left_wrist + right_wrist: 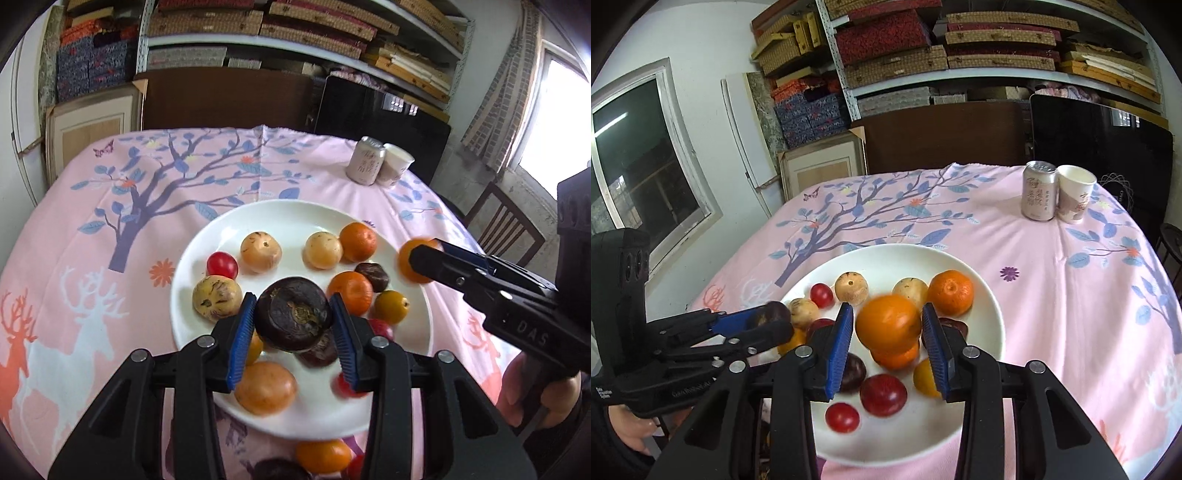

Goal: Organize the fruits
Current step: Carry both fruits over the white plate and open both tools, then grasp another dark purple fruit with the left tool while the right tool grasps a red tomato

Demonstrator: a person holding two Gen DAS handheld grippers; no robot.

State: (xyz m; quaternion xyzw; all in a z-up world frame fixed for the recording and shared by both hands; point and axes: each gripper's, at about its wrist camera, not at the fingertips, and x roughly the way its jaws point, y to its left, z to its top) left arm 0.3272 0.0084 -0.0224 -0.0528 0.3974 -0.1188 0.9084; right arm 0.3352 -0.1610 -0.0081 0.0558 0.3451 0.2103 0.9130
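Your left tool (293, 319) has its blue ribbed pads closed on a dark purple round fruit (293, 317) and holds it up over the round white plate (192, 258). The pads press on its two sides, around its widest part. Your right tool (888, 332) holds a smooth round orange fruit (888, 323) the same way, above the same plate.

The purple fruit looks hard and a bit rough, with a dry stem spot on top, so I think it will not slip much. It looks light. Keep the pads on the fat middle, not on the top or bottom, or it can pop out. The orange fruit has shiny, smooth skin. It is likely soft inside, so squeeze gently. It is round, so it can roll when you put it down. Set it in a free spot and let go slowly.

Many small fruits sit on the plate: orange ones, pale yellow ones, red ones and dark ones. Some touch each other. They may roll if you bump them.

The plate stands on a counter with a pink cloth (1052, 295) that shows a blue tree and deer. The cloth is soft, so a fruit dropped on it may not roll far. At the far side, well apart from the plate, a drink can (1038, 192) stands just beside a paper cup (1075, 199). Behind the counter are shelves full of woven boxes (897, 66), and there is a window (642, 158)
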